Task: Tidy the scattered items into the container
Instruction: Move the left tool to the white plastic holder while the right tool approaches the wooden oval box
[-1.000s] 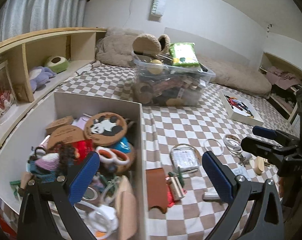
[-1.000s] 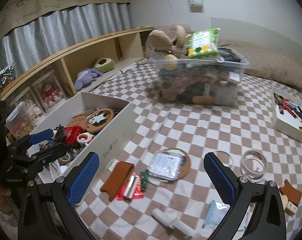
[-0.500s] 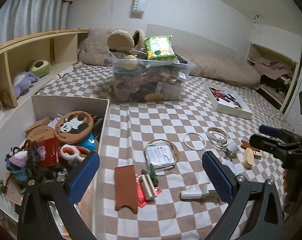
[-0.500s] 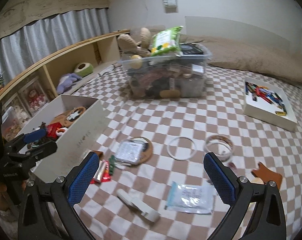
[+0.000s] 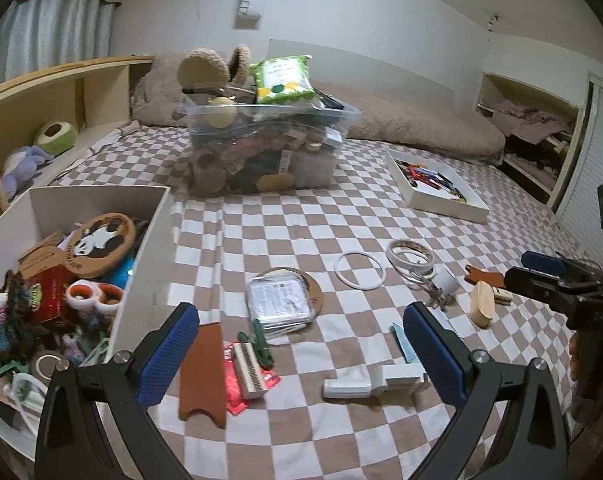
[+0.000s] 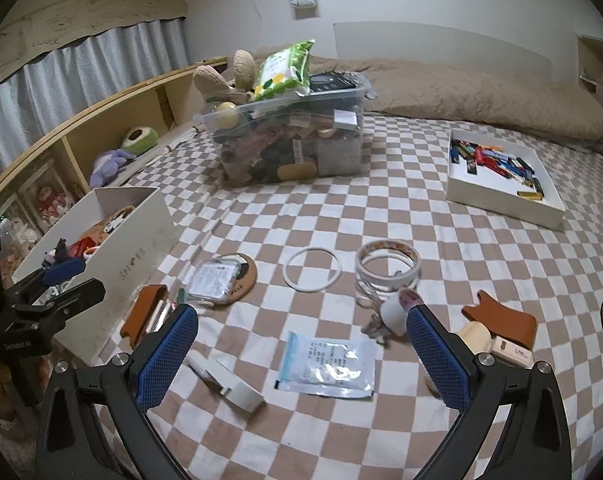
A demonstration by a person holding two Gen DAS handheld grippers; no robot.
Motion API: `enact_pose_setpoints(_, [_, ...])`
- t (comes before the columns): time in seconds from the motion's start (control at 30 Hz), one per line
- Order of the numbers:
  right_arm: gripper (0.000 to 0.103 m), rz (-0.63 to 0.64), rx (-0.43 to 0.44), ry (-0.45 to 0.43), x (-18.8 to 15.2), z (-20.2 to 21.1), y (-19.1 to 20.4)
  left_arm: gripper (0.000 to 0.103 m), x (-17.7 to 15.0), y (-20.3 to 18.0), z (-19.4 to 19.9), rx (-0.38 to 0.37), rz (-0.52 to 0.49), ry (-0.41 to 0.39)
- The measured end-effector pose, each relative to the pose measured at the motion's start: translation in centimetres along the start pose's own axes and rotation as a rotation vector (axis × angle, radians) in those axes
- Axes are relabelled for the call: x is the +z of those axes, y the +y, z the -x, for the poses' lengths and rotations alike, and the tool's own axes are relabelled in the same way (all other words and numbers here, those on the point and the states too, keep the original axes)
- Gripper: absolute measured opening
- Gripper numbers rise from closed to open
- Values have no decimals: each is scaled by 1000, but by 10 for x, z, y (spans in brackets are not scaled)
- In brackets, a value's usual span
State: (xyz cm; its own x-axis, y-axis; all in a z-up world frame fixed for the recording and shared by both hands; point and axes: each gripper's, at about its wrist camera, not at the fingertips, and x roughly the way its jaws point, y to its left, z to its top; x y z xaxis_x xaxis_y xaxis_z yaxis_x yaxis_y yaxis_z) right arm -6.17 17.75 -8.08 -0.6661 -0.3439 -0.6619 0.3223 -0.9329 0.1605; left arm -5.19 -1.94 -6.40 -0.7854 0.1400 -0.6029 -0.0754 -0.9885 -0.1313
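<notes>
A white box (image 5: 149, 248) (image 6: 141, 248) full of small items stands at the left on the checkered bed. Scattered beside it lie a brown leather piece (image 5: 203, 372), a red packet with a comb (image 5: 247, 372), a foil packet on a round coaster (image 5: 281, 306) (image 6: 217, 278), a white ring (image 5: 359, 270) (image 6: 311, 268), a tape roll (image 5: 409, 254) (image 6: 387, 266), a white plastic part (image 5: 375, 380) (image 6: 231, 380) and a clear sachet (image 6: 327, 366). My left gripper (image 5: 301, 354) is open and empty above them. My right gripper (image 6: 301, 354) is open and empty over the sachet.
A clear bin (image 5: 261, 148) (image 6: 289, 140) piled with toys stands behind. A white tray of pens (image 5: 433, 186) (image 6: 501, 178) lies at the right. A wooden shelf (image 5: 61, 104) runs along the left. A second brown leather piece (image 6: 501, 320) and wooden blocks (image 6: 477, 338) lie at the right.
Both grippers have swung right, away from the white box and out over the scattered items. Both stayed open and empty.
</notes>
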Motion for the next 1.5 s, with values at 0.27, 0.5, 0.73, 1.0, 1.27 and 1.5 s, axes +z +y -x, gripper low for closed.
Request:
enact_pose_setpoints(0.27, [103,-25,-20,35,-19,-9,-21,103,-14,-22,-19,-41,-27,50])
enact_pose_setpoints(0.5, [103,-39,-56,73,-35,-18,-47,103,-27,-39,-36,-77,-33,92])
enact_pose_setpoints(0.73, [103,22,-118,129,-53,-25,-71,103,-37,-55,-52,-107,-59,119])
enact_pose_setpoints(1.0, [103,35,-141,195,-72,-38,-99,103,-54,-67,-72,-93,-89,164])
enact_pose_setpoints(1.27, [103,28,-141,234,-90,-48,-118,103,-67,-75,-92,-81,-109,216])
enact_pose_setpoints(1.5, [103,-6,-128,269,-102,-63,-128,103,-73,-75,-103,-77,-109,228])
